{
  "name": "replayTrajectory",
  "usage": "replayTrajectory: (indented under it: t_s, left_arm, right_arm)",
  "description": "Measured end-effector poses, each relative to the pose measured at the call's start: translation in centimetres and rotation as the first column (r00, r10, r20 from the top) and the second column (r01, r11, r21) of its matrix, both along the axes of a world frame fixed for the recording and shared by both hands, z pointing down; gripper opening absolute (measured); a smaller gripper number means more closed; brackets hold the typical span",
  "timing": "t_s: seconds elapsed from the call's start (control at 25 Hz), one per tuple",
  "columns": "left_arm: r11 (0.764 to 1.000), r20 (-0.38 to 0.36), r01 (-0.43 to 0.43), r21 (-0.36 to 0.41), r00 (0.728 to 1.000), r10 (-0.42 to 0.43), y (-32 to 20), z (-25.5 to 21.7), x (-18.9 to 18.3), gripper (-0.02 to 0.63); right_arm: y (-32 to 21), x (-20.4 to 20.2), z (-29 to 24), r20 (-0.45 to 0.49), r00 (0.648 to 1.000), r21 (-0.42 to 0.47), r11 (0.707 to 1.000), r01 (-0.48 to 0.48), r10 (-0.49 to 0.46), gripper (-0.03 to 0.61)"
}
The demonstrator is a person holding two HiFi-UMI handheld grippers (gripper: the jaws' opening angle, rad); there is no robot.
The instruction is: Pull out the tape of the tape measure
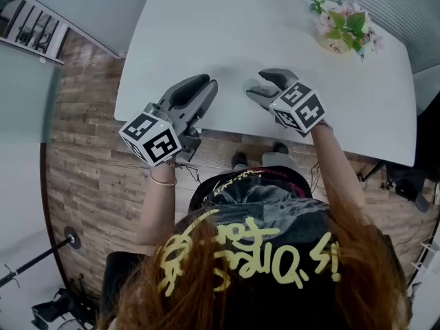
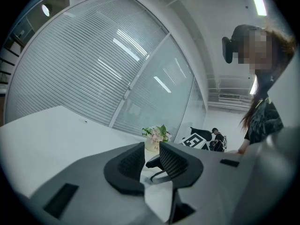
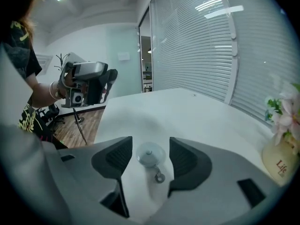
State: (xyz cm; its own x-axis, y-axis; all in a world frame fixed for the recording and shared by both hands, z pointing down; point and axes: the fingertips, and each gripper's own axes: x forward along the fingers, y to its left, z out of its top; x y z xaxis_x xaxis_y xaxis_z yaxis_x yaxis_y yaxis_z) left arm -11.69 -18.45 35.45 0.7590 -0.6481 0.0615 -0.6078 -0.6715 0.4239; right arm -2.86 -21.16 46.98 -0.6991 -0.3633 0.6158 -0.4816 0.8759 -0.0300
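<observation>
1. Tape measure [image 3: 150, 154]: a small round, pale grey case. It lies flat on the white table [image 1: 275, 19], near the edge closest to the person. No tape is drawn out of the case.
2. A small metal ring [image 3: 160, 176] lies on the tabletop just beside the case, on the side nearer the camera in the right gripper view.
3. Right gripper [image 3: 150, 145]: it is tilted down toward the tabletop. The jaws stand wide apart with the case between them. There is clear table on either side of the case, and neither pad touches it. Nothing is gripped.
4. Left gripper [image 2: 151, 149]: it is held level at the table's near edge, well apart from the case. The jaws stand only a little apart, with a narrow gap between the ribbed pads. Nothing is clamped in them. The dark shape seen through the gap lies beyond the jaws, and what it is cannot be told.
5. Marker cubes: one sits at the rear of the left gripper [image 1: 151, 137] and one at the rear of the right [image 1: 298, 106].
6. The left wrist carries a thin bracelet [image 1: 163, 181].
7. Surroundings: a small pot of pink and green flowers [image 1: 342, 29] stands at the far right of the table. The floor is wood plank [image 1: 82, 150]. Slatted blinds [image 3: 197, 41] cover the glazed wall behind the table.
</observation>
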Motion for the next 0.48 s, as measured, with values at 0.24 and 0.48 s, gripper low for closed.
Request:
replayTrajectory:
  t_s: [0.24, 0.48]
  left_arm:
    - [1.0, 0.012, -0.006, 0.014, 1.0, 0.006, 0.0, -0.4, 0.6, 0.087]
    - [0.999, 0.025, -0.021, 0.025, 0.999, 0.02, 0.0, -0.8, 0.9, 0.086]
  right_arm:
    - [0.0, 0.1, -3.8, 0.138, 0.99, 0.071, 0.997, -0.041, 0.031, 0.232]
    - [-0.1, 0.2, -8.2, 0.275, 0.961, 0.185, 0.978, -0.094, 0.04, 0.232]
